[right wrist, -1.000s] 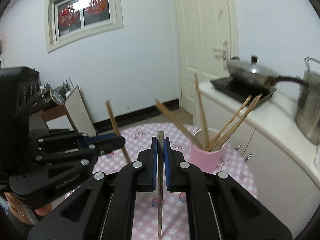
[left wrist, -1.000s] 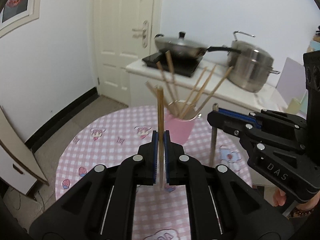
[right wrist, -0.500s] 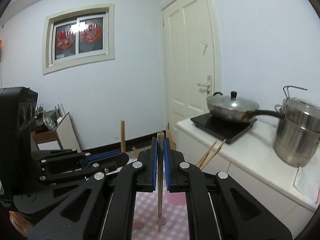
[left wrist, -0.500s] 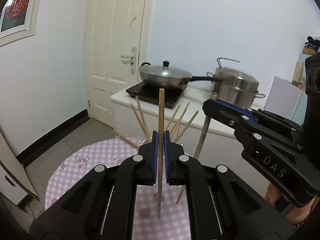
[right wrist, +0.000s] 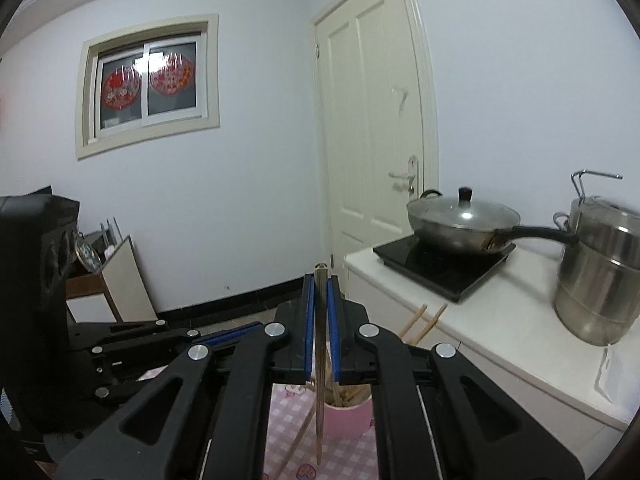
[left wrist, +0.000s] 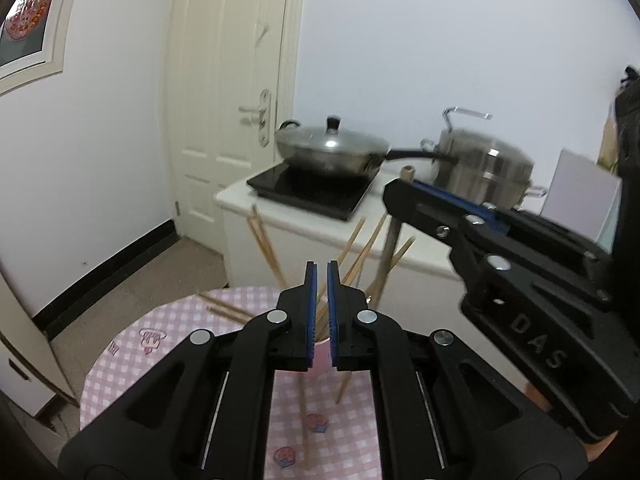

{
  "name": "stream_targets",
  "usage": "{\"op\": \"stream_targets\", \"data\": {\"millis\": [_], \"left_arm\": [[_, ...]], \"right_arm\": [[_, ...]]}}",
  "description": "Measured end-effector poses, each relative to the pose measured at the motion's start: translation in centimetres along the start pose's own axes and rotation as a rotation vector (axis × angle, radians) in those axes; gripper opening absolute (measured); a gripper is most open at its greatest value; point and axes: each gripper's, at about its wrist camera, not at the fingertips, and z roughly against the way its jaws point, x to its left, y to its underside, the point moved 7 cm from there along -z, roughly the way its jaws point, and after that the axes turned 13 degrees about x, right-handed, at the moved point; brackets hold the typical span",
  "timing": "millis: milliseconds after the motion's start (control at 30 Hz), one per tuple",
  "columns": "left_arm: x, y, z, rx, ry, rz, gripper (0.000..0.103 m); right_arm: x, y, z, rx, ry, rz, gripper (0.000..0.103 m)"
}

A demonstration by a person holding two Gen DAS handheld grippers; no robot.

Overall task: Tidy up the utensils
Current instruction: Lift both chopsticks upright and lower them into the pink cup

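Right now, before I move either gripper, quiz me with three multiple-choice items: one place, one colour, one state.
1. Where does the lidded wok sit?
A. on the checked table
B. on the black cooktop
C. on the floor

2. What colour is the cup holding the chopsticks?
A. pink
B. green
C. black

3. What is the right gripper doing?
A. wide open and empty
B. shut on the cup rim
C. shut on an upright chopstick

Answers:
1. B: the wok rests on the cooktop on the white counter.
2. A: the cup below the jaws is pink.
3. C: the right gripper has its blue pads pressed on a chopstick that stands upright between them.
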Motion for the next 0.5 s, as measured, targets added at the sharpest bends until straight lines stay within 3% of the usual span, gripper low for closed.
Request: {"op": "stream_targets", "data": {"millis": [133,433,500], "left_arm": [[0.8,1.3,-1.8,0.056,0.022,0.024,0.006],[1.9,4.7,-5.9,0.183,-0.011,0.028,0.008],[2.2,5.4,-7.2,0.214,-0.015,0.031,0.036]], "right_arm": [[-0.2,1.0,-0.4,0.023,-0.012,-0.003,0.005],[-0.3,1.3,0.0,0.029,-0.014,-0.005,0.005],[-0.5,1.6,-0.3,0.04,-0.022,-0.009,0.005]]}}
